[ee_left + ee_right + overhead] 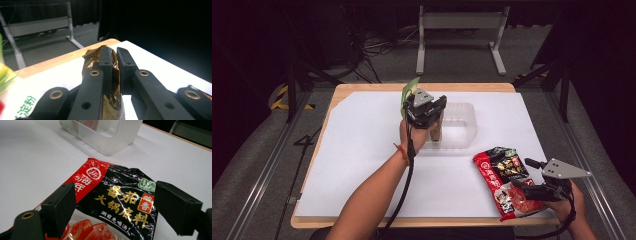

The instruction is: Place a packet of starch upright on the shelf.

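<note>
the left gripper (113, 62) has its jaws pressed on a crinkly brown packet (113, 100), which sticks up between them, and it is held up over the near left corner of a clear plastic box (464, 120). a thin green packet (408, 91) stands up just behind this gripper. the right gripper (115, 206) has its jaws spread wide, one on each side of a shiny red and black packet (117, 195) with tomato pictures and gold writing on it. this packet lies flat near the front right corner of the tabletop (362, 145), and part of it goes past the white sheet onto the wood edge. the tabletop is wood with a big white sheet over it, smooth and plain. the box sits near the back middle, well apart from the red and black packet. the whole left half of the white sheet is open, and so is the back right part. around the tabletop is grey floor (262, 150) with metal rails, some black cables, and a pale metal frame (459, 30) standing at the back. the rest of the room is dark.
</note>
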A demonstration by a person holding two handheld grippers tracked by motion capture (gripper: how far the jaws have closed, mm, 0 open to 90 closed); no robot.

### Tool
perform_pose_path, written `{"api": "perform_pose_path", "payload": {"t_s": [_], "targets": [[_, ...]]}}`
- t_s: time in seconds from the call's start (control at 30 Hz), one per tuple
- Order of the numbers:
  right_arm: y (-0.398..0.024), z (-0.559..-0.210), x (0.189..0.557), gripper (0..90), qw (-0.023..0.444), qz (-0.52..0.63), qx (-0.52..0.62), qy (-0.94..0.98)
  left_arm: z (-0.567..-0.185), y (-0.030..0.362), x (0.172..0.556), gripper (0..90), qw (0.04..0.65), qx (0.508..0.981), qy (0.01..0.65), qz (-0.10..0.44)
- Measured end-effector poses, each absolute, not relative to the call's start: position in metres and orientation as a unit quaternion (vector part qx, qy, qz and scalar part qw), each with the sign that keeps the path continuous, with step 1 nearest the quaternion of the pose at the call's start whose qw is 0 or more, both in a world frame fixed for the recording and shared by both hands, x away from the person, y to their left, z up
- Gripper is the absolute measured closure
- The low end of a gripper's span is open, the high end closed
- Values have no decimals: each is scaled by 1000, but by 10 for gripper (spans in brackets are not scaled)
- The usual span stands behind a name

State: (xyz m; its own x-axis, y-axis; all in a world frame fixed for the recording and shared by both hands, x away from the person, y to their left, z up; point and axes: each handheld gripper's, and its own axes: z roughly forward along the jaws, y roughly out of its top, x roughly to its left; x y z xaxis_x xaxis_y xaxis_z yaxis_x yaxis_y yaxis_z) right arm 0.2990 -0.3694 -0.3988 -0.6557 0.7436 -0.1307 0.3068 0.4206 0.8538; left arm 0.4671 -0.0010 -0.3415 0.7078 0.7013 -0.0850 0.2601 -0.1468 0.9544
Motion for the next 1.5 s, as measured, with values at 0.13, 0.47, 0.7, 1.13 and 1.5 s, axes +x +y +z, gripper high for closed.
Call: {"api": "perform_pose_path", "payload": {"t_s": [0.13,0.47,0.7,1.13,1.5], "targets": [[-370,-400,300,186,255,426,327,804,-344,-2,463,833,568,734,317,193],[-368,-399,304,186,253,427,321,807,-344,8,460,748,575,736,299,196],[-371,-400,307,248,244,427,327,807,-342,27,452,579,571,752,258,204],[-378,-397,307,627,247,419,353,799,-351,88,393,338,536,785,197,240],[-388,-394,305,816,260,405,368,796,-387,130,378,276,489,819,210,213]]}}
